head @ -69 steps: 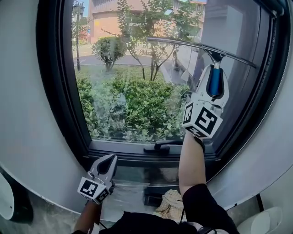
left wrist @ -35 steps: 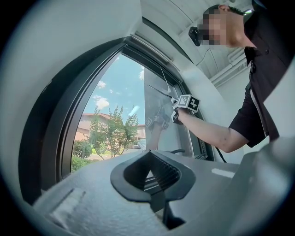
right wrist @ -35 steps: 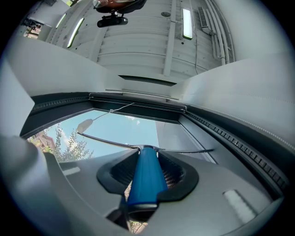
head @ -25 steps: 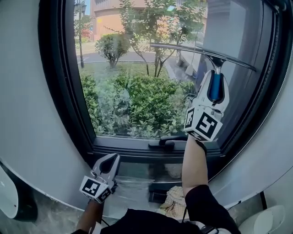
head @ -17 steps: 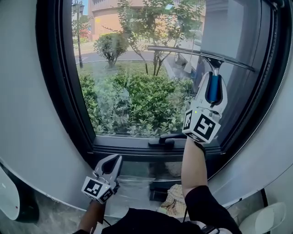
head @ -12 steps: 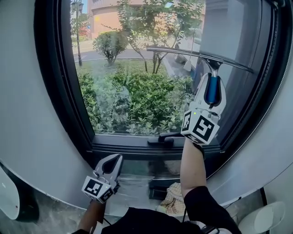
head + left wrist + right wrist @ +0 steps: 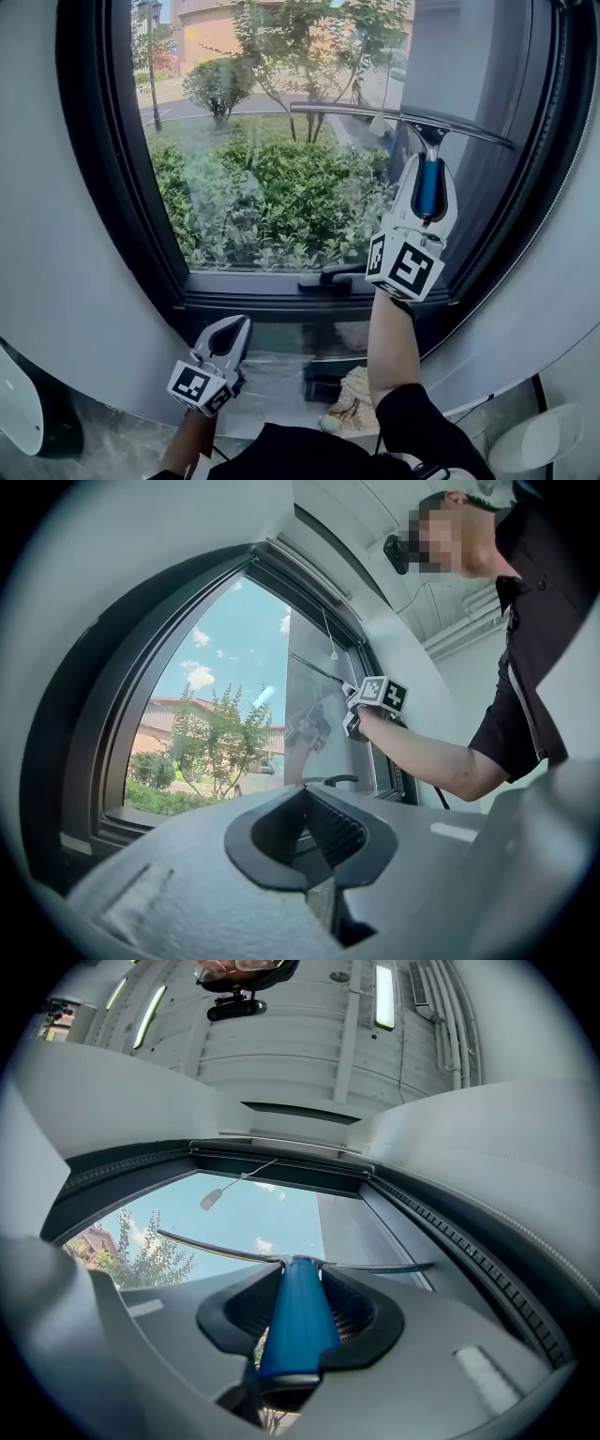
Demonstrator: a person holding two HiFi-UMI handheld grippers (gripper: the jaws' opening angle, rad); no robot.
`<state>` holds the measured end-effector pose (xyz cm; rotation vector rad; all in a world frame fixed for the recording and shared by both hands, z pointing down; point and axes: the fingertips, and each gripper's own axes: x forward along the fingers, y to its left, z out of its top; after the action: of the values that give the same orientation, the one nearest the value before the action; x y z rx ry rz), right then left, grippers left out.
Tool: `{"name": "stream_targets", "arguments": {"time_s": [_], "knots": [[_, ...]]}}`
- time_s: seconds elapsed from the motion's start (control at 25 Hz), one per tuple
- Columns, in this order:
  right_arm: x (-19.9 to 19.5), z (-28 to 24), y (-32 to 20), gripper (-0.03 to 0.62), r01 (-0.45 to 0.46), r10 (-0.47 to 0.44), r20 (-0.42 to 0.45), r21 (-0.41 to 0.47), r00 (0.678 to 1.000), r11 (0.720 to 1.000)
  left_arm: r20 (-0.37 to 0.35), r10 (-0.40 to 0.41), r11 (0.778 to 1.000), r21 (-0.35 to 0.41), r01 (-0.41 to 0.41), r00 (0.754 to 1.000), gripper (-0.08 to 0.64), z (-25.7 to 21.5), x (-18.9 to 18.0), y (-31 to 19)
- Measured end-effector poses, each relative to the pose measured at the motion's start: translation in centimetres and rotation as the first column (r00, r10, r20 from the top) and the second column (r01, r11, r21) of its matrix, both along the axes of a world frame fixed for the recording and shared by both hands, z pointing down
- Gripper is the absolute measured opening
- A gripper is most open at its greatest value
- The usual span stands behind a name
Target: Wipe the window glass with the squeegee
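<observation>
While the right gripper point(image 7: 428, 173) clamps the squeegee point(image 7: 375, 112) by its handle, blade at the window glass's point(image 7: 272, 141) upper right, most glass below looks unwiped; the left gripper point(image 7: 226, 336), lower left, is closed and empty.

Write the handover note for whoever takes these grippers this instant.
Right gripper: shut on the squeegee by its blue handle. The blade is high on the right part of the window glass and tilts down to the right.
Left gripper: shut, empty, low below the sill.
Done: cannot be read from the glass; hazy patches show on its left part.
Left: probably pull the blade down, then cover the left side.
</observation>
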<state>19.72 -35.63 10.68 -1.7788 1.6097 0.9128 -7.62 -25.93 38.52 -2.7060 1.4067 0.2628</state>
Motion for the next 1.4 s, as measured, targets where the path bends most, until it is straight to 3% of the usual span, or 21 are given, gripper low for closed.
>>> {"name": "stream_targets", "arguments": {"time_s": [1.4], "knots": [[0.0,6.0,1.9,0.133,0.004,-0.007,-0.019,-0.117,1.000,0.993,0.002,0.059,0.996,-0.063,-0.058,0.998,0.002,2.3,2.0,1.8]]}}
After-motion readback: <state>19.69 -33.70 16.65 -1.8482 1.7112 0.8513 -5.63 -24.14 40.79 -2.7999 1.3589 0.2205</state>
